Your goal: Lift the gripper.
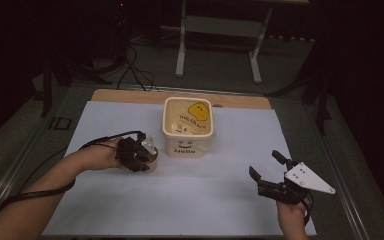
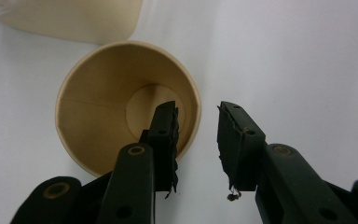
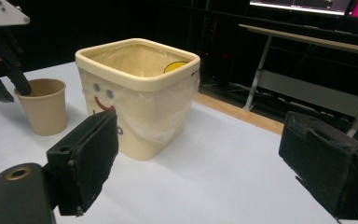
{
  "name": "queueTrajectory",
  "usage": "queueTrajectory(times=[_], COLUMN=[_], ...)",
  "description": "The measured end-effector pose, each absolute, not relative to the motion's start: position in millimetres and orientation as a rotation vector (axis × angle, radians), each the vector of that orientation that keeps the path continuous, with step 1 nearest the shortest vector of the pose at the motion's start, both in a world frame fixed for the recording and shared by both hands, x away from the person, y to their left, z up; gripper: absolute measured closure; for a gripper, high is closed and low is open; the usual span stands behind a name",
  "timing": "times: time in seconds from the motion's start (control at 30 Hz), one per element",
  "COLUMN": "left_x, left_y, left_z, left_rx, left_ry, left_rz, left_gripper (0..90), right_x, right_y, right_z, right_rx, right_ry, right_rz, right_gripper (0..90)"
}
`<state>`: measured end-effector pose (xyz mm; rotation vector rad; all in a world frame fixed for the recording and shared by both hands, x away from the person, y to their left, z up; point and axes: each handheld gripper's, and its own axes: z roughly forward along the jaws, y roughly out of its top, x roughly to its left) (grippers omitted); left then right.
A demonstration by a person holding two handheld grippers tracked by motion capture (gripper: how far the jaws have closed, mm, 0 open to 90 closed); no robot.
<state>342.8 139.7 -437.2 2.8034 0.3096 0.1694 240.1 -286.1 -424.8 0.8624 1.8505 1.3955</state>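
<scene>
A tan paper cup [image 2: 102, 107] stands upright on the white sheet, just left of a cream square bin [image 1: 187, 145] with a smiley face and a plastic liner. My left gripper [image 2: 196, 106] points down over the cup's rim. One jaw is inside the cup and the other outside, with the cup's wall between them and a gap still showing on the outer side. In the high view the left gripper [image 1: 140, 150] covers most of the cup [image 1: 152, 165]. My right gripper [image 1: 264, 164] hovers open at the near right, holding nothing.
The bin [image 3: 140, 93] holds a yellow item at its far side. The white sheet [image 1: 220, 200] lies on a wooden board. A white table frame [image 1: 217, 30] stands on the dark floor beyond. The right gripper view has the cup [image 3: 44, 112] left of the bin.
</scene>
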Motion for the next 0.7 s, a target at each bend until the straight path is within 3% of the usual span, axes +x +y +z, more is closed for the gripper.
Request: queueTrajectory(times=[0.4, 0.7], left_x=[349.9, 350.3], left_y=[134.1, 137.7], left_z=[-445.6, -442.8], left_rx=[2.843, 2.847], left_ry=[0.245, 0.094], left_rz=[0.17, 0.23], left_gripper=[84.9, 87.8], right_x=[241.3, 241.6], right_y=[-286.4, -286.1], right_z=[-425.7, -425.9], right_rx=[0.865, 0.868], right_ry=[1.863, 1.865], right_rz=[1.391, 1.39], right_gripper=[12.0, 12.0])
